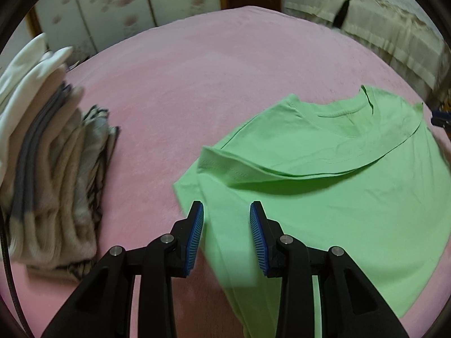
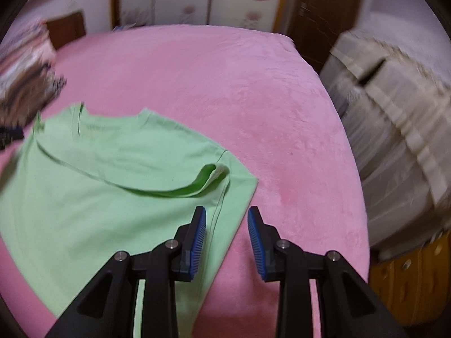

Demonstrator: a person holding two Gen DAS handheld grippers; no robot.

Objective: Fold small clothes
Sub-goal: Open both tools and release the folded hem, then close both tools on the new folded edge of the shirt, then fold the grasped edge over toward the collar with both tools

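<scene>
Your green T-shirt (image 1: 324, 197) lies flat on the pink blanket (image 1: 183, 84), its collar at the far end. The bottom part is folded up over the body, and the fold's edge runs as a curved line across the shirt from one side to the other. In the right wrist view the same shirt (image 2: 98, 197) fills the near left of the blanket (image 2: 253, 98), and near its right end the folded layer's edge lifts a little, showing a darker green gap beneath it.

Your left gripper (image 1: 227, 217) hangs over the shirt's near left side, close to the edge where the green meets the pink. Its blue ribbed pads (image 1: 197, 225) stand a modest way apart, with nothing pinched between them; you see only the cloth lying below.

Your right gripper (image 2: 227, 219) hangs over the shirt's near right edge. The left pad sits above green cloth, the right one above bare blanket. Its fingers (image 2: 255, 236) are likewise parted by a modest gap and grip nothing.

On the far left of the blanket, well apart from the shirt, a stack of folded clothes (image 1: 50, 155) in white, beige, grey and stripes stands blurred. A cream ruffled cover (image 2: 394, 140) drapes over something to the right, beyond the blanket's edge.
</scene>
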